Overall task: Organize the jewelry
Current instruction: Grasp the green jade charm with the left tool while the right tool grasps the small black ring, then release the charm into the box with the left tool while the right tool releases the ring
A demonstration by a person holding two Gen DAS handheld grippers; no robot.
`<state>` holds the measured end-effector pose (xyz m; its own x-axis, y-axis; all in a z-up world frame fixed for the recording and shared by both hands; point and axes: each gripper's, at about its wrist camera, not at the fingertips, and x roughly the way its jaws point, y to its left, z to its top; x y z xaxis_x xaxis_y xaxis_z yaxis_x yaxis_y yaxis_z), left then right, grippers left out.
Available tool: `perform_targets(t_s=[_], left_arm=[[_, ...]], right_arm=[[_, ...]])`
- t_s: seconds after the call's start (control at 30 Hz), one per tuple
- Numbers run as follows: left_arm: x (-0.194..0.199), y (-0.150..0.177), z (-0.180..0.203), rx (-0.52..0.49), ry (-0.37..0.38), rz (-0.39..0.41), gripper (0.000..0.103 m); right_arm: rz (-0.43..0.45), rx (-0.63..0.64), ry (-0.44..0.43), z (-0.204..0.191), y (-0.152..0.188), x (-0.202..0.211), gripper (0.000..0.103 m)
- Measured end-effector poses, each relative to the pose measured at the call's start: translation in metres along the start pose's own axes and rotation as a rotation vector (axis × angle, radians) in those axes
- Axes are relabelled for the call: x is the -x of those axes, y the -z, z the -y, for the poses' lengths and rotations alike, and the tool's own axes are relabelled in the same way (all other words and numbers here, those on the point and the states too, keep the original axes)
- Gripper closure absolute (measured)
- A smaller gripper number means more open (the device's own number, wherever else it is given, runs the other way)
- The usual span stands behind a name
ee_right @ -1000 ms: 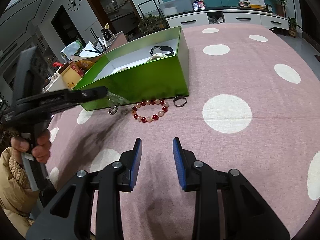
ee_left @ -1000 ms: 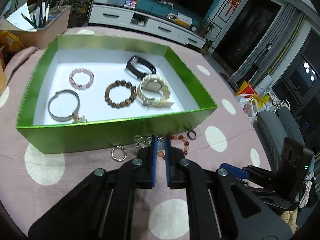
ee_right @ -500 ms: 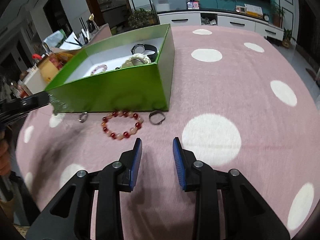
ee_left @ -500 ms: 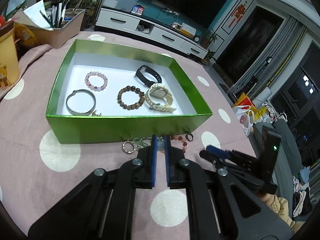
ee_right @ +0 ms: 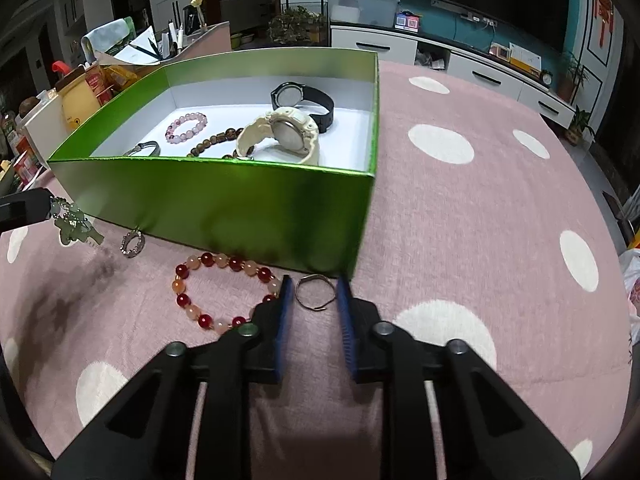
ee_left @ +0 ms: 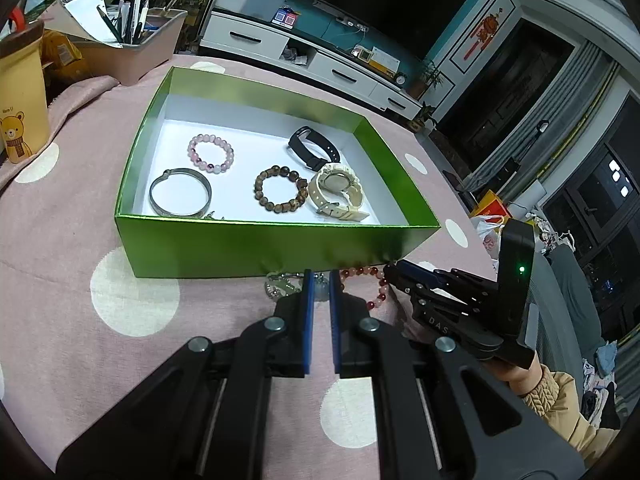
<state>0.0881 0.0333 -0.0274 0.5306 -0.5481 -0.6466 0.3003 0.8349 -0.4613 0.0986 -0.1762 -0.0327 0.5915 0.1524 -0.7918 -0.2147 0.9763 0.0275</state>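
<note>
A green box (ee_left: 248, 246) (ee_right: 224, 204) holds a pink bead bracelet (ee_left: 211, 155), a silver bangle (ee_left: 180, 192), a brown bead bracelet (ee_left: 280, 194), a cream watch (ee_left: 338, 192) and a black watch (ee_left: 314, 152). My left gripper (ee_left: 319, 280) is shut on a chain with a green pendant (ee_right: 76, 228), lifted in front of the box. My right gripper (ee_right: 314, 284) is open, its fingertips on either side of a thin dark ring (ee_right: 315, 291) on the cloth. A red and peach bead bracelet (ee_right: 224, 292) and a small studded ring (ee_right: 132, 243) lie beside it.
The pink cloth with white dots (ee_right: 460, 220) covers the table. A yellow bear cup (ee_left: 20, 96) and a pen-filled bin (ee_left: 132, 52) stand at the far left. A white TV cabinet (ee_left: 320, 64) is behind.
My left gripper has risen and drawn back with the pendant chain. My right gripper has moved forward and down toward the box until its fingers straddle the dark ring.
</note>
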Motion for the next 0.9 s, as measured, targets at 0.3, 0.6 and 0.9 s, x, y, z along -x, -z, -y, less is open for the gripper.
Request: perform_targets(t_s=[0.3, 0.6, 0.9], left_arm=[[0.006, 0.002, 0.001, -0.005, 0.000, 0.009, 0.096], [0.030, -0.007, 0.002, -0.013, -0.007, 0.065, 0.096], [0.051, -0.036, 0.006, -0.043, -0.044, 0.121, 0.096]], right_arm=[[0.016, -0.033, -0.029, -0.002, 0.008, 0.013, 0.083], [0.123, -0.048, -0.078, -0.006, 0.007, 0.064, 0.083], [0.231, -0.028, -0.120, -0.013, -0.015, 0.102, 0.082]])
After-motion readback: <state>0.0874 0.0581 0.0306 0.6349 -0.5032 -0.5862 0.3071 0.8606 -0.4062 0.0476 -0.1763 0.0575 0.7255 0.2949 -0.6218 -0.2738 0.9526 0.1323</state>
